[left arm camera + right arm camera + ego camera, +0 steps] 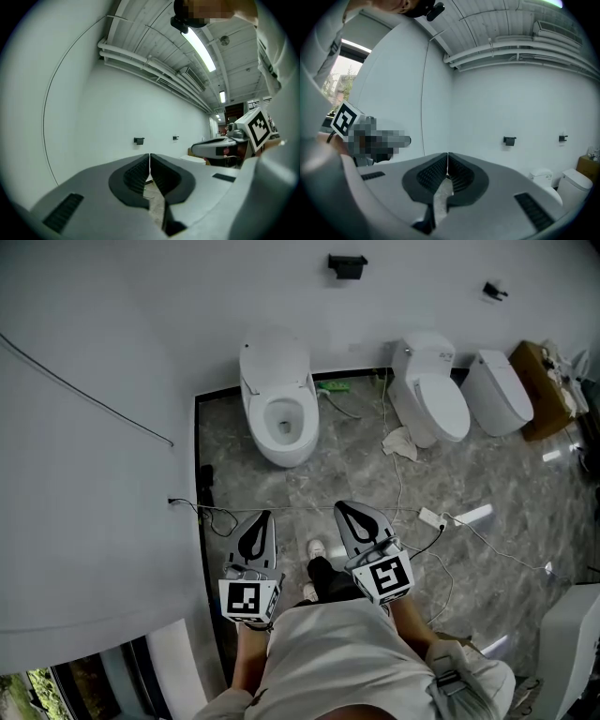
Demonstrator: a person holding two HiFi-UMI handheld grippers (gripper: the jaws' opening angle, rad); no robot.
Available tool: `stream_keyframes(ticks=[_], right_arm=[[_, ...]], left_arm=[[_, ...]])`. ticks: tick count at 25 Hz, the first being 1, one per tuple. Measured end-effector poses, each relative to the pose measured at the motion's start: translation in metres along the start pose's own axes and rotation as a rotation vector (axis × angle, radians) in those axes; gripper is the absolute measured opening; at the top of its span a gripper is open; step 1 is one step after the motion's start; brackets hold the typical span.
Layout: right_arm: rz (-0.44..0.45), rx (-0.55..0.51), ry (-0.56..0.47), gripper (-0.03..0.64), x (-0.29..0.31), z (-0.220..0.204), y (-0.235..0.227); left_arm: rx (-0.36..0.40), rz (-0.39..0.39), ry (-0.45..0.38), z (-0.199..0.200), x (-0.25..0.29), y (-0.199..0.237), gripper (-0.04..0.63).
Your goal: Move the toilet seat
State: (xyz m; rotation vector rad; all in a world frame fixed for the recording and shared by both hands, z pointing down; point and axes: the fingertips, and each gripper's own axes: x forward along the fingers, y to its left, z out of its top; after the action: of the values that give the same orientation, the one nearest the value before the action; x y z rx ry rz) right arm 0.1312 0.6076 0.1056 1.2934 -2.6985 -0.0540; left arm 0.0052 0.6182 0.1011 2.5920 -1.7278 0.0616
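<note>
The toilet seat [281, 424] rings the open bowl of the left-most toilet [277, 399], which stands against the far wall with its lid raised behind. It lies ahead of both tools and well apart from them, with bare grey marble floor [337, 465] between. The left gripper [265, 516] and right gripper [340, 507] are held side by side, pointing roughly level toward that toilet. In each gripper view the ribbed pads meet at the tips with nothing between them: left gripper [149, 155], right gripper [447, 153].

To the left, a curved white wall [94, 474] meets the floor along a black border, close to the toilet's side. To the right the floor is more open.

A thin cable [309, 510] crosses the floor just ahead of the gripper tips and runs to a white power strip [432, 517]. A crumpled white cloth [401, 442] lies beside a second toilet [431, 395], lid down; a third toilet [497, 392] and a cardboard box [544, 390] stand beyond.
</note>
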Motion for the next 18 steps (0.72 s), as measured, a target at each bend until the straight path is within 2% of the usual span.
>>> stream_keyframes(ticks=[18], right_arm=[[0.065, 0.008, -0.023, 0.021, 0.108, 0.014, -0.08]], left_arm=[[0.023, 0.05, 0.002, 0.021, 0.11, 0.048, 0.025]])
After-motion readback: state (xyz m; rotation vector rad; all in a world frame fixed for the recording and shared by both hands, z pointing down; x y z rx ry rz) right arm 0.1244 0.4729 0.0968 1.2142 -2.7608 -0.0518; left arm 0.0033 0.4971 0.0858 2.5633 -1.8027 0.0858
